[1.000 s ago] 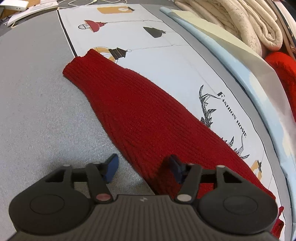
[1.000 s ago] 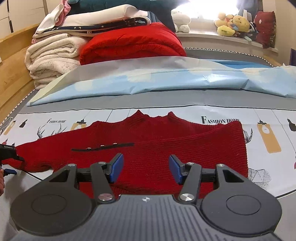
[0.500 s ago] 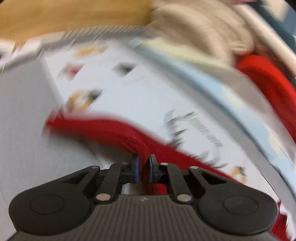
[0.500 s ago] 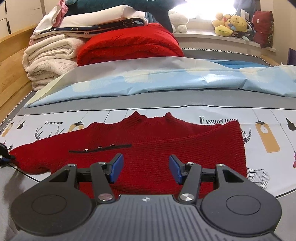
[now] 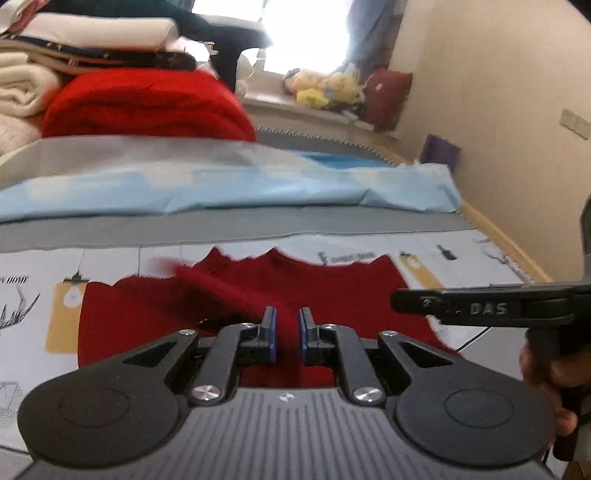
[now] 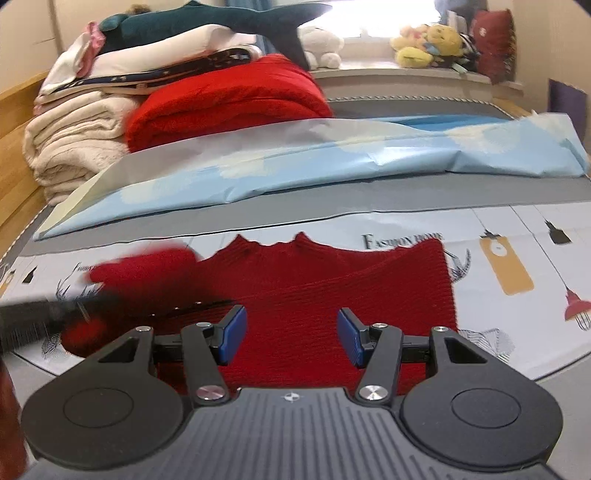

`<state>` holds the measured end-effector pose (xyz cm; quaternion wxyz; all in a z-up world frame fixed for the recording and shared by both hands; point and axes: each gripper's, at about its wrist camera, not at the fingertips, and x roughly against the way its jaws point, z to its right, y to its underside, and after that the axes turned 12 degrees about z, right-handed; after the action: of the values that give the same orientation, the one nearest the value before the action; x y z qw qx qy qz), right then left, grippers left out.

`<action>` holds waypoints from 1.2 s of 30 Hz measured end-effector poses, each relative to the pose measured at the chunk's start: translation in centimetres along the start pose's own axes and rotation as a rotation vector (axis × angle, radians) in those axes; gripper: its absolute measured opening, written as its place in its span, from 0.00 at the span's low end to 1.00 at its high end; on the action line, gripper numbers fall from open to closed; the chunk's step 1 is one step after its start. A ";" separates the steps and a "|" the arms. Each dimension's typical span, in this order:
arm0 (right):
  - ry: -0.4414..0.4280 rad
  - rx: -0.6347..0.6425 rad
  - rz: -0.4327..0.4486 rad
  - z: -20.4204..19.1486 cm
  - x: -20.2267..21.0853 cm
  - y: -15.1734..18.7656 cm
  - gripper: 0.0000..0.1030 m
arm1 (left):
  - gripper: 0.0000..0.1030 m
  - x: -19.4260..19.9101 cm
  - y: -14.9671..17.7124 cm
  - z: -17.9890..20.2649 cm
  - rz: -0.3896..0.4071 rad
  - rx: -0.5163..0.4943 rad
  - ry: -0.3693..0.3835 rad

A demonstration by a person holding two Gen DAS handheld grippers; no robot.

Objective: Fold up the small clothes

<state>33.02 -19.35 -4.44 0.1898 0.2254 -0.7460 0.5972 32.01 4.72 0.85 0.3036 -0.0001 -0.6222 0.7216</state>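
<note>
The red ribbed sweater (image 6: 332,288) lies flat on the printed sheet (image 6: 517,236); the left gripper (image 5: 287,332) pinches its raised sleeve (image 5: 221,288), the right gripper (image 6: 291,334) hovers wide apart

Daylight enters from a window (image 5: 295,33) at twelve o'clock, blown out to white glare. Both fisheye views bow straight lines toward the rim, with dark corners. Motion blur smears the lifted red sleeve (image 6: 144,266) at nine o'clock – elsewhere focus is moderately soft.
</note>
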 end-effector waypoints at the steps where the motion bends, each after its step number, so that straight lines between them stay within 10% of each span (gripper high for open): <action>1: 0.004 -0.011 -0.003 0.3 0.0 0.0 0.54 | 0.23 0.0 -0.3 -0.6 0.012 0.027 -0.010; 10: -0.028 -0.072 -0.059 0.3 -1.4 0.7 0.55 | 0.29 -0.8 0.6 -10.5 -0.104 0.285 -0.429; 20: -0.171 -0.081 -0.130 -4.9 -4.2 2.7 0.55 | 0.32 0.1 0.7 -12.3 -0.149 0.315 -0.417; 27: -0.120 0.045 -0.181 -8.2 -6.7 4.9 0.54 | 0.32 0.3 1.0 -14.7 -0.200 0.335 -0.475; 29: -0.085 0.046 -0.196 -8.1 -7.3 5.4 0.48 | 0.32 0.6 0.8 -15.1 -0.194 0.344 -0.475; 31: -0.094 0.033 -0.183 -7.9 -7.4 5.4 0.17 | 0.32 0.8 0.7 -15.1 -0.186 0.349 -0.477; 36: -0.062 0.069 -0.033 -8.8 -5.3 2.9 0.15 | 0.32 0.8 0.7 -14.7 -0.192 0.329 -0.464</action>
<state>35.87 -9.67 -7.77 0.1684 0.2624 -0.7268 0.6120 36.65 18.21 -2.78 0.2161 0.2730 -0.5469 0.7613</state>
